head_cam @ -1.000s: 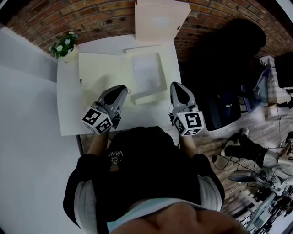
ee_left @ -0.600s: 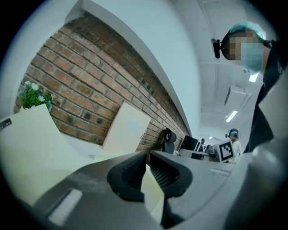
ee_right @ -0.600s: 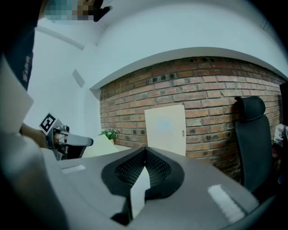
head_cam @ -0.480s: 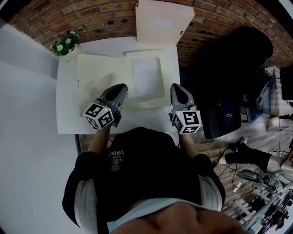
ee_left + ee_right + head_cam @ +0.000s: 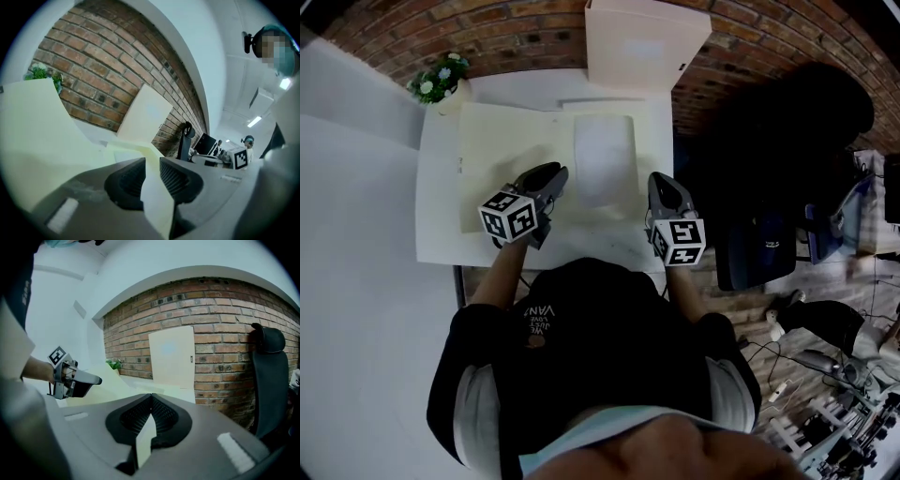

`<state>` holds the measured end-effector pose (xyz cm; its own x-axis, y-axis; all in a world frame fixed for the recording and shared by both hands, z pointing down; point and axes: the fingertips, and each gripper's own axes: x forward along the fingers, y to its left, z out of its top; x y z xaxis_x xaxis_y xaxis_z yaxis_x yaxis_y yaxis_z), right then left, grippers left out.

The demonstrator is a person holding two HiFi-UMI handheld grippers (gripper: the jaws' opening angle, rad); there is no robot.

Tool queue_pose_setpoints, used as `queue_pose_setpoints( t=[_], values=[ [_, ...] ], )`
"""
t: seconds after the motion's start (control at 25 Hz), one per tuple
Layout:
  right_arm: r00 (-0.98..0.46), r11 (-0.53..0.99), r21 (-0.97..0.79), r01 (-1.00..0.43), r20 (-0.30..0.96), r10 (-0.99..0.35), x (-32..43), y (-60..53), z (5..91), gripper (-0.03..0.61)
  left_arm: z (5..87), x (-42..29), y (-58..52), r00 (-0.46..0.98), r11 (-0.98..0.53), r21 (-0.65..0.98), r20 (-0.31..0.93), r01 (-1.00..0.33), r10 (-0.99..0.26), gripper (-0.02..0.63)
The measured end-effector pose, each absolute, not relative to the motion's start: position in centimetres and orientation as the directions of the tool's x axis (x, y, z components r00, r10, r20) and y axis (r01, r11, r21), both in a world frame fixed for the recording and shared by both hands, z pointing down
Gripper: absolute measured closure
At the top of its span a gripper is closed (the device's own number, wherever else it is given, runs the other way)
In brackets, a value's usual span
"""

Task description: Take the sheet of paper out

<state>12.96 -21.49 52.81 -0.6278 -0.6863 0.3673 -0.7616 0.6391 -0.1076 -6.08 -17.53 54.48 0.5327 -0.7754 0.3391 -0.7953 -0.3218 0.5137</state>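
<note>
On the cream folder (image 5: 497, 159) the sheet of paper (image 5: 605, 159) is seen flat, ungripped. The folder is pinched by the right gripper (image 5: 151, 398) and straddled by the left gripper's (image 5: 152, 161) newly, narrowly parted jaws. Judged from this, the sheet must be gripped next.

Head view looks steeply down on the table (image 5: 436, 206); both gripper views skim low toward its brick wall (image 5: 225, 310) edge.

A person is standing at a white table (image 5: 438, 202), holding two grippers low over a pale folder (image 5: 499, 150). The left gripper (image 5: 556, 172) is just opening its jaws with folder between them. The right gripper (image 5: 661, 179) is pointing along the folder's right edge. A grey sheet of paper (image 5: 605, 157) is lying between the grippers.
</note>
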Motion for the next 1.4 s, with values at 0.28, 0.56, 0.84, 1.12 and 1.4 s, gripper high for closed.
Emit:
queue_pose_setpoints(
  t=[0.28,0.56,0.84,1.12,1.4],
  values=[
    [-0.623,0.640,-0.120,-0.759,0.422,-0.659,13.3,-22.2,55.4,0.586,57.8,-5.7,-18.6,0.554,-0.259,0.578,0.419,-0.774,-0.719,0.492],
    [-0.611,0.623,-0.149,-0.768,0.460,-0.644,13.9,-22.7,57.3,0.586,61.1,-5.2,-19.6,0.539,-0.211,0.557,0.529,-0.804,-0.656,0.433],
    [-0.611,0.627,-0.146,-0.765,0.472,-0.635,14.0,-22.8,57.9,0.586,63.3,-5.1,-20.5,0.515,-0.174,0.533,0.601,-0.828,-0.611,0.414],
    [-0.612,0.624,-0.156,-0.765,0.475,-0.632,14.3,-22.9,58.4,0.586,65.2,-3.9,-20.3,0.544,-0.115,0.587,0.634,-0.801,-0.549,0.391],
    [-0.614,0.627,-0.158,-0.763,0.482,-0.626,14.3,-23.0,58.6,0.586,66.1,-3.4,-20.4,0.549,-0.122,0.575,0.665,-0.809,-0.505,0.391]
  ],
)
